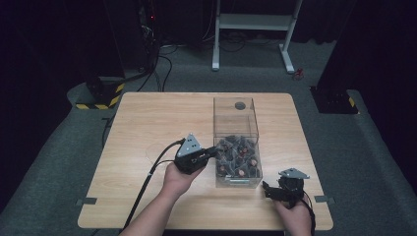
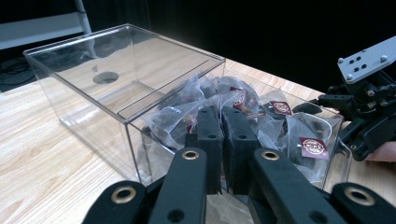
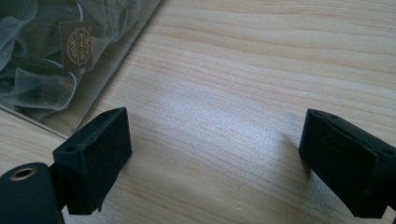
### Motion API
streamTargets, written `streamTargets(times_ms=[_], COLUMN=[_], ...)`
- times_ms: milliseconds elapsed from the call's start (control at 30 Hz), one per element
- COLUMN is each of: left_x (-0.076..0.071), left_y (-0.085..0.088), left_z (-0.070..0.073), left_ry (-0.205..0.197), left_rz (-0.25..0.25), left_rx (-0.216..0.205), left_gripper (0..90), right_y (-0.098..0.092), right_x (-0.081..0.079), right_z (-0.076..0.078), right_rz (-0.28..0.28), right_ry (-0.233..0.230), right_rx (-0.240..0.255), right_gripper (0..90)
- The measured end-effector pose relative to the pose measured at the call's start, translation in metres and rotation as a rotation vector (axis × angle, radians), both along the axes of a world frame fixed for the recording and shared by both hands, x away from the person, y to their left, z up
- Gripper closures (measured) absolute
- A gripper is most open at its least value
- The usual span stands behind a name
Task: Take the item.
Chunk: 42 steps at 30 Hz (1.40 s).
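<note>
Left gripper (image 2: 222,122) jaws clenched among tea bags (image 2: 275,128), lower centre; whether I've pinched one, unclear | right gripper (image 3: 212,163) released | next: lift clear of clear box (image 2: 84,88).

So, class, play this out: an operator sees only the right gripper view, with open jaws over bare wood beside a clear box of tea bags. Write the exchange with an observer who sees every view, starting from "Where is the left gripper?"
Observer: The left gripper is at the clear box's left side, reaching in over the tea bags.
Operator: Are its jaws open?
Observer: No, they are shut, tips together just above the heap. I cannot tell if a bag is pinched.
Operator: Is the whole box uncovered?
Observer: No. A clear lid with a round hole sits over the far part, and the bags lie in the uncovered near part.
</note>
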<state>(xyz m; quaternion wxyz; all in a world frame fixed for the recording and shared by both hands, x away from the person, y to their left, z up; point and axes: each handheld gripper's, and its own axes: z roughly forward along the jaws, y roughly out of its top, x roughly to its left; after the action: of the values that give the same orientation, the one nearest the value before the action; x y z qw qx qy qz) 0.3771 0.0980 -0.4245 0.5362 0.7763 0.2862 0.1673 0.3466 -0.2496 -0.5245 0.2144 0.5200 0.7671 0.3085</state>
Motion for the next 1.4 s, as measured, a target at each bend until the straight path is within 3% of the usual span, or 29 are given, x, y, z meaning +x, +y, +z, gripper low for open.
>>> streamTargets(times_ms=[1400], left_x=[-0.001], left_y=[0.077], left_z=[0.001], left_ry=[-0.011], left_rz=[0.149], left_rx=[-0.019], left_gripper=[86.8], right_y=[0.0], right_x=[0.0], right_z=[0.0], right_rz=[0.001], right_ry=[-0.001], right_rx=[0.0], right_gripper=[9.1])
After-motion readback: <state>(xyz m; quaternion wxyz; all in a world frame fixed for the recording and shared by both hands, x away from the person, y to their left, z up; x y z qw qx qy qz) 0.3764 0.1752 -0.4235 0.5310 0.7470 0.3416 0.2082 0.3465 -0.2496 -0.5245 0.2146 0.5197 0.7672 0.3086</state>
